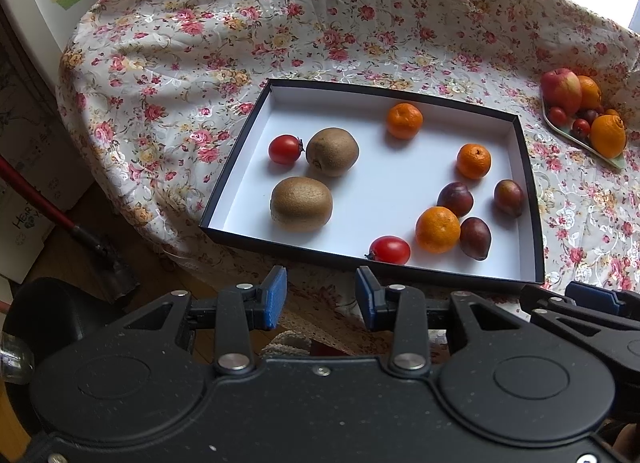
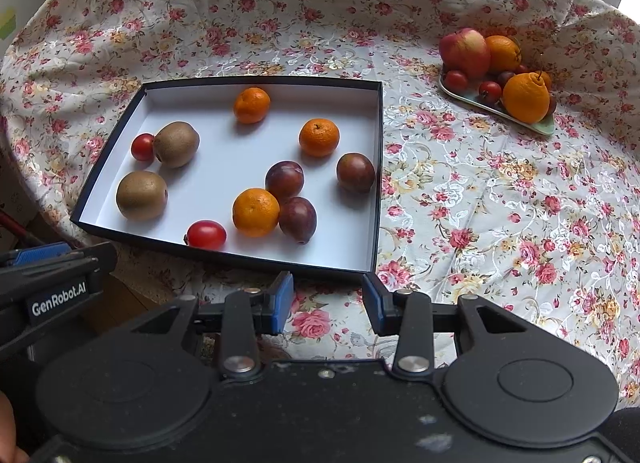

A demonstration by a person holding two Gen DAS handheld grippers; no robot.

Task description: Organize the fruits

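Both grippers, left [image 1: 321, 295] & right [image 2: 328, 301], spread w/ nothing between, near edge of box [image 2: 378, 167] holding kiwis, tangerines, plums, tomatoes; fruit plate [image 2: 546, 127] far right.

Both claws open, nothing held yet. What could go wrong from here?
1. The near mandarin touches two plums; grabbing one will likely knock the others rolling.
2. The plate is heaped: apple, oranges, tomatoes. Pulling one out may spill the rest onto the cloth.
3. The box has low walls, so a bumped round fruit could hop out.
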